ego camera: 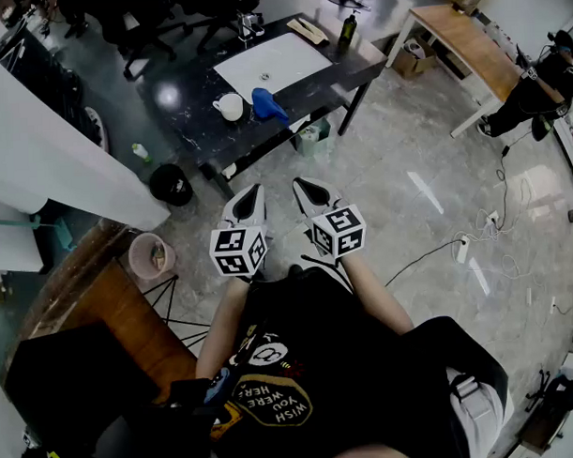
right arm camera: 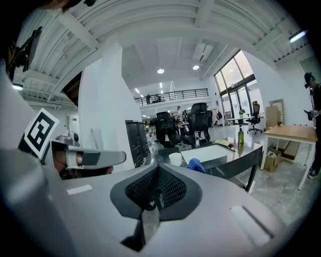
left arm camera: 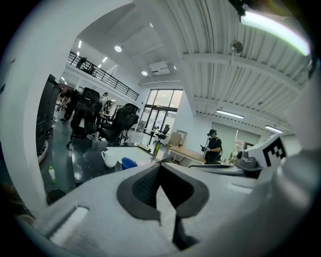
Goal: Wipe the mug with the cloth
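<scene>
A white mug [ego camera: 231, 106] stands on the black table [ego camera: 184, 119], with a crumpled blue cloth [ego camera: 268, 104] just to its right. Both grippers are held close to the person's body, well short of the table and above the floor. My left gripper [ego camera: 250, 195] and right gripper [ego camera: 309, 189] sit side by side, jaws shut and empty. In the left gripper view the shut jaws [left arm camera: 160, 166] point toward the far mug [left arm camera: 109, 158] and cloth [left arm camera: 129, 162]. The right gripper [right arm camera: 158, 169] likewise faces the mug [right arm camera: 175, 158] and cloth [right arm camera: 195, 165].
A white mat [ego camera: 271, 62] and a green bottle [ego camera: 348, 29] lie further back on the table. A black bin [ego camera: 172, 185] and a pink bucket [ego camera: 151, 256] stand on the floor at left, beside a white wall [ego camera: 49, 156]. A wooden table [ego camera: 468, 39], a person [ego camera: 535, 88] and floor cables [ego camera: 456, 246] are at right.
</scene>
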Motion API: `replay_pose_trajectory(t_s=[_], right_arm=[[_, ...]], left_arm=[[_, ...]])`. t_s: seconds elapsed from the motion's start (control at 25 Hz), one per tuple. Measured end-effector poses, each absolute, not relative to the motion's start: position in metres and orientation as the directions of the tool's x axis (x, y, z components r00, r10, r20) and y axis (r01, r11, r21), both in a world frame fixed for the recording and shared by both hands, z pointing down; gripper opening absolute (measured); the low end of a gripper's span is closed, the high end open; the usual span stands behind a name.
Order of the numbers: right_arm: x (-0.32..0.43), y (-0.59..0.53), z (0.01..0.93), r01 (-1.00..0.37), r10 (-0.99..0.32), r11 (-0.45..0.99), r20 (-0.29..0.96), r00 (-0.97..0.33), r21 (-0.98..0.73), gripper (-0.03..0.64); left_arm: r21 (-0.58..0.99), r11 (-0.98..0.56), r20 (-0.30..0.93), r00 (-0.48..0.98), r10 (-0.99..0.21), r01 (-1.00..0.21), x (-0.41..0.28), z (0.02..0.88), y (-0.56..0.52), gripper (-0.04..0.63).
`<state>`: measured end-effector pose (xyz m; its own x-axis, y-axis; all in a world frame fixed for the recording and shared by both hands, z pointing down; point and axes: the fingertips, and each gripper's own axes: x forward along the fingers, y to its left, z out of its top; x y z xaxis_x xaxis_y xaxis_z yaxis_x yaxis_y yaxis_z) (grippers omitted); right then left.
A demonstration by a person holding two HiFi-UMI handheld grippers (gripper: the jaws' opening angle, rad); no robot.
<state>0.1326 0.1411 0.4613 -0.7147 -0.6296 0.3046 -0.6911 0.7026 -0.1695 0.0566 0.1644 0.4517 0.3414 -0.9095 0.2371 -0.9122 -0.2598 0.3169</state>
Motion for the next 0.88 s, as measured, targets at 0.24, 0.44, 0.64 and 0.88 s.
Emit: replay_pose_trajectory(t_s=[0.24, 0.44, 0.64, 0.88], right_arm=[[0.132, 0.135, 0.461, -0.689, -0.627, 0.704, 0.304, -0.717, -0.171, 0.002], [0.134, 0.133, 0.461, -0.689, -0.626, 0.705, 0.309, -0.716, -0.167, 0.002], [0.138, 0.131, 0.471, -0.677, -0.607, 0.714, 0.324, -0.726, -0.179, 0.003], [0.165, 0.13, 0.491, -0.695, -0.611, 0.682, 0.345, -0.712, -0.227, 0.003]], left_arm=[[0.32, -0.259, 0.242, 0.343, -0.908, -0.911, 0.058, 0.452, 0.16, 0.003], [0.325, -0.257, 0.243, 0.343, -0.907, -0.91, 0.059, 0.452, 0.156, 0.003], [0.327, -0.252, 0.255, 0.341, -0.905, -0.911, 0.063, 0.457, 0.15, 0.003], [0.317, -0.197, 0.276, 0.289, -0.917, -0.928, 0.059, 0.465, 0.149, 0.004]])
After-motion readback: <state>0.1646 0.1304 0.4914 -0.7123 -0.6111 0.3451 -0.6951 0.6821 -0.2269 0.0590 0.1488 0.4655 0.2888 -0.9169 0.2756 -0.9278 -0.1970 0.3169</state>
